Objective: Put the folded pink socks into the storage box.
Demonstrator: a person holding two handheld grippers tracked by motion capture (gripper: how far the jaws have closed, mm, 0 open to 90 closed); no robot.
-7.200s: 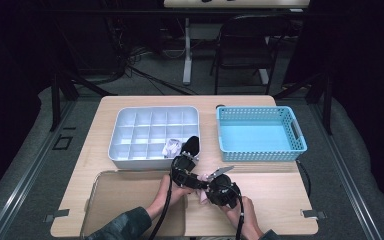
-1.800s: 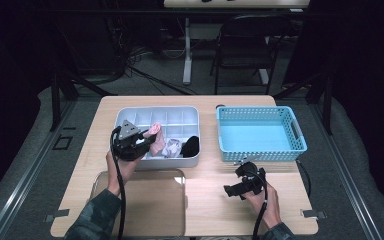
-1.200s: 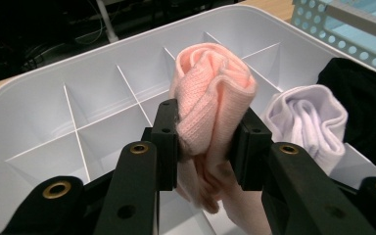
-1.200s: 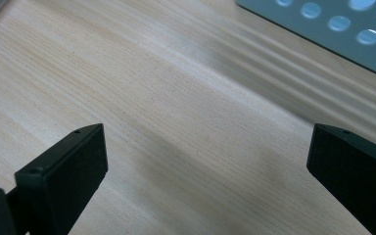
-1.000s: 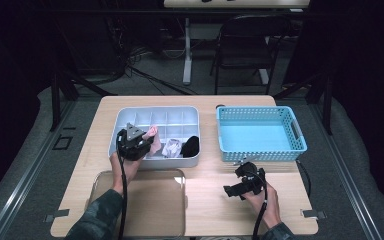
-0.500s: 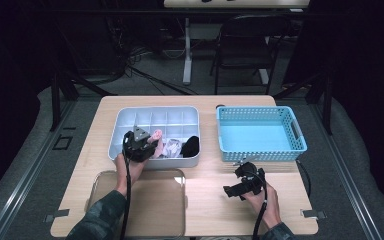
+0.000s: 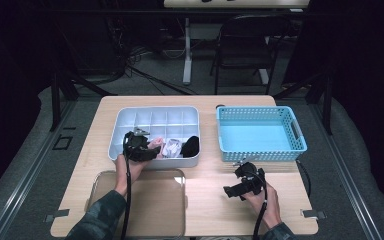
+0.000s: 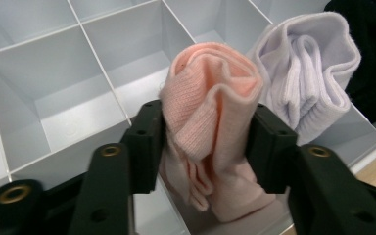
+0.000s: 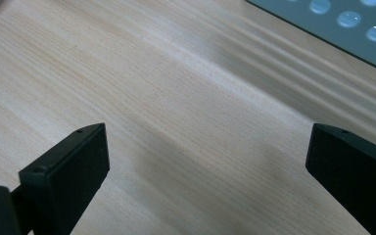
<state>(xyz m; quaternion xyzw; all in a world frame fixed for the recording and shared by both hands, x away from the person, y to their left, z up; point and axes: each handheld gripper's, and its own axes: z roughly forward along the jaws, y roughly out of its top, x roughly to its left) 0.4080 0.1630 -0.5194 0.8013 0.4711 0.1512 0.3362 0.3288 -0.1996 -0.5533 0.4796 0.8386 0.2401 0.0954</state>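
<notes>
My left gripper (image 8: pixel 208 127) holds a rolled pink sock (image 8: pixel 210 98) down in a front compartment of the grey divided tray (image 8: pixel 39 73). Its jaws have just been opening, and the sock still fills the gap and touches both pads. A white sock (image 8: pixel 308 63) stands in the compartment beside it, and a black sock (image 8: pixel 367 58) beyond that. From above, the left gripper (image 7: pixel 147 150) sits at the tray's (image 7: pixel 155 116) front row, beside the pink sock (image 7: pixel 156 145), white sock (image 7: pixel 171 148) and black sock (image 7: pixel 191 146). My right gripper (image 7: pixel 232 192) rests open over bare wood (image 9: pixel 176 88).
A light blue basket (image 7: pixel 260 111) stands to the right of the tray, with nothing in it. A clear shallow tray (image 7: pixel 140 200) lies at the table's front left, under my left forearm. The divided tray's back rows hold nothing. Chairs and table legs stand beyond the far edge.
My left gripper has carried the pink sock rightward and toward the tray's front row, next to the white sock, and its jaws have widened. The right gripper has stayed put.
</notes>
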